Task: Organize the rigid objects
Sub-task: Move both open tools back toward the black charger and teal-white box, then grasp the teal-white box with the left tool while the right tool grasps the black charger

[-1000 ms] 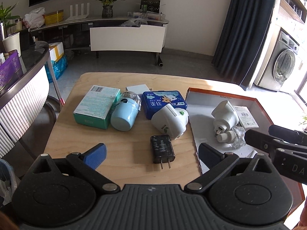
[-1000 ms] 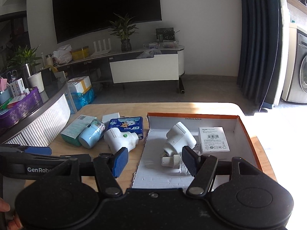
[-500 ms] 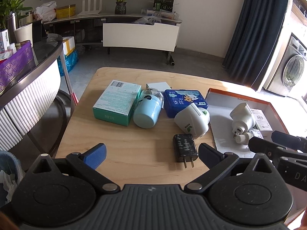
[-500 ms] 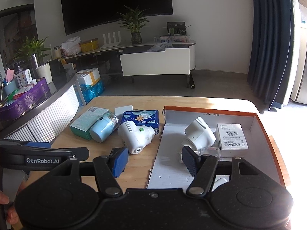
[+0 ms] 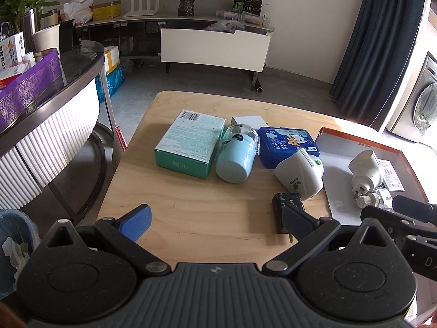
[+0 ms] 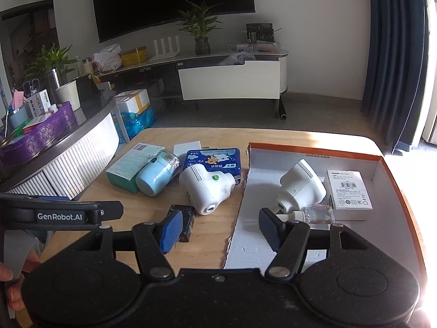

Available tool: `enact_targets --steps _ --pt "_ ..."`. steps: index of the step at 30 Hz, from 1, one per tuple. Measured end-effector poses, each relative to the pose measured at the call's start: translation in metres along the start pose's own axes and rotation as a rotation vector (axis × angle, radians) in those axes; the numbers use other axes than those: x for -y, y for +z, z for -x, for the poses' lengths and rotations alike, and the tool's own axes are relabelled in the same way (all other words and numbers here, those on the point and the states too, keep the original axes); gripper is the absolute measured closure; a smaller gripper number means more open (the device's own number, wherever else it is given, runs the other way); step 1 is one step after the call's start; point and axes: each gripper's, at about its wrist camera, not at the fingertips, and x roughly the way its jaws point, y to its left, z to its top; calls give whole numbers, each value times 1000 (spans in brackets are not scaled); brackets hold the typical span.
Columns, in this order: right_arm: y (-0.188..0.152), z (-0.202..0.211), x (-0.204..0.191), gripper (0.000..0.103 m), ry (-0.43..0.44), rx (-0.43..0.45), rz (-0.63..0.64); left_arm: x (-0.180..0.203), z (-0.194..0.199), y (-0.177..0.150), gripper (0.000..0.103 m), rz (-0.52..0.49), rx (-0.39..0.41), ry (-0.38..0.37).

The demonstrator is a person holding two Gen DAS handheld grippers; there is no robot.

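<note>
On the wooden table [image 5: 191, 207] lie a teal box [image 5: 188, 147], a light blue cup-shaped device [image 5: 236, 158], a blue tin [image 5: 286, 146], a white plug-in device [image 5: 300, 175] and a black charger [image 5: 286, 205]. The orange-edged box [image 6: 314, 154] at the right holds another white plug-in device [image 6: 300, 188], a clear small bottle [image 6: 314, 214] and a white carton [image 6: 348, 191]. My left gripper [image 5: 215, 220] hovers open over the near table edge, its right finger in front of the charger. My right gripper [image 6: 221, 228] is open and empty above the box's left wall.
A curved white counter [image 5: 41, 125] with a purple tray [image 5: 24, 90] stands left of the table. A small white card [image 5: 250, 121] lies behind the cup-shaped device. A bin [image 5: 13, 235] sits at the lower left. A TV cabinet [image 6: 229, 79] lines the far wall.
Both grippers have drifted sideways to the left, so the table's objects sit further right in both views. Jaw openings look unchanged and no object has moved.
</note>
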Motion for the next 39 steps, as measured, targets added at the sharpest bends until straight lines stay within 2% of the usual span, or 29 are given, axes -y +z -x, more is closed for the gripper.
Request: enact_targets --steps 27,35,39 --pt "-4 -24 -20 27 42 -49 27 -27 -14 5 0 29 -13 41" --pt "-7 -29 -19 28 42 -57 24 -43 -35 24 0 27 4 77" --pt "-8 -29 -17 28 42 -57 20 -46 -53 40 0 -9 9 77"
